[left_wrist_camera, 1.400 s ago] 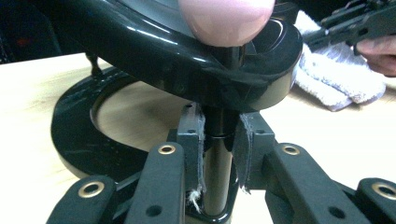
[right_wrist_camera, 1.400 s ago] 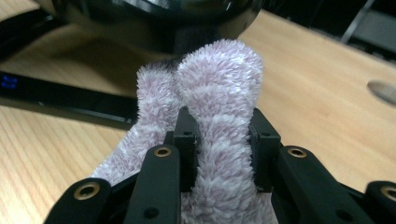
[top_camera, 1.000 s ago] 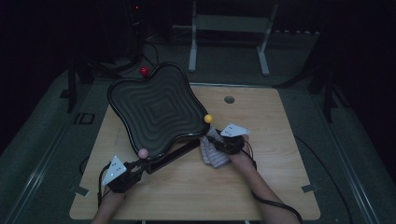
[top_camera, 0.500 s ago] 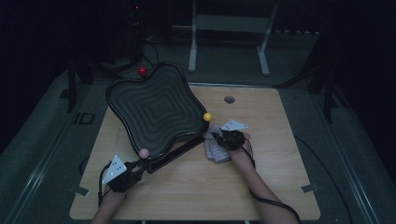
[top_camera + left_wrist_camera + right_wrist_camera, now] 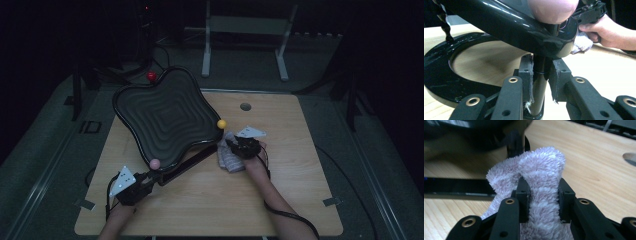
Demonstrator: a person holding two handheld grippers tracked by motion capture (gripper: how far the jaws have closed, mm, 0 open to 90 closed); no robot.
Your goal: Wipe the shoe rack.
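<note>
Fluffy cloth (image 5: 541, 180), black tray stand (image 5: 162, 117), no readable writing

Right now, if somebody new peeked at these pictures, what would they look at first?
Probably the big shiny black wavy tray, tilted up on a stand at the left of the wooden table, with red, yellow and pink balls on its corners. Next, the left gripper clamped on the stand's black post under the pink ball. Then the fluffy pale cloth squeezed in the right gripper, beside the tray.

My high view: dim, surroundings black, wooden tabletop (image 5: 280, 200) faintly lit. My gripper views: brighter; glare streaks on glossy black wavy tray (image 5: 506, 22); background soft.
</note>
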